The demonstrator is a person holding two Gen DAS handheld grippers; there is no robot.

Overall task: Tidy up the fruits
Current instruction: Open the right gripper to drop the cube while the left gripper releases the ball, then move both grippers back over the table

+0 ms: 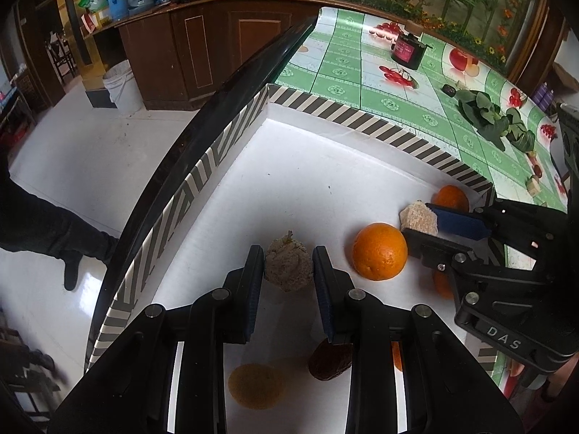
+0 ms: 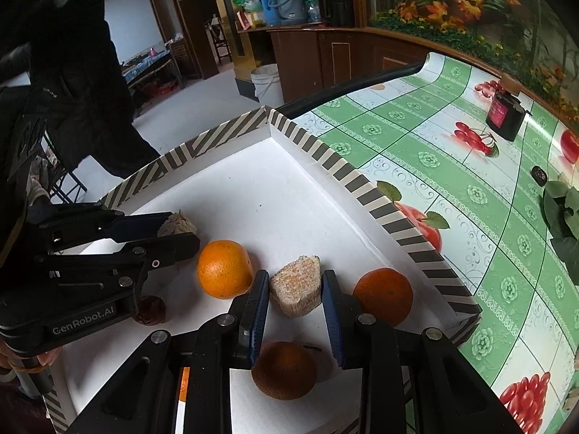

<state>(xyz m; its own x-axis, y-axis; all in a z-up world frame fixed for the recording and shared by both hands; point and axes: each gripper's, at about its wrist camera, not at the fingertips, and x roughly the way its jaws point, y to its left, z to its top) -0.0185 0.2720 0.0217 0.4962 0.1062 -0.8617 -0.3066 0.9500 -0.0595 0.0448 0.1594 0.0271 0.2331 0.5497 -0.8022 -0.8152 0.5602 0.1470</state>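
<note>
Both pale cake pieces sat above white tray floor (image 1: pixel 289 181), each in a gripper. L gripper (image 1: pixel 288 271) was clamped on roundish crumbly piece (image 1: pixel 288 266); R gripper (image 2: pixel 295 291) clamped on wedge-shaped piece (image 2: pixel 296 289). Orange (image 1: pixel 380 251) lay between them; two more oranges (image 2: pixel 383 296) (image 2: pixel 284 370) and a dark date (image 1: pixel 331 360) also in tray. Leafy greens (image 1: pixel 488 115) lay out on green tablecloth (image 1: pixel 343 83).

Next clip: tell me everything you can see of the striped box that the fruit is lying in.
The striped box is a shallow, open-topped tray that looks like cardboard: low walls with slanted dark and cream stripes outside, plain white floor and inner walls. It lies flat on the green patterned tablecloth, one side along the table's edge. Inside lie several oranges, a dark reddish fruit and two pale crumbly lumps, each between the fingers of a tool.
</note>
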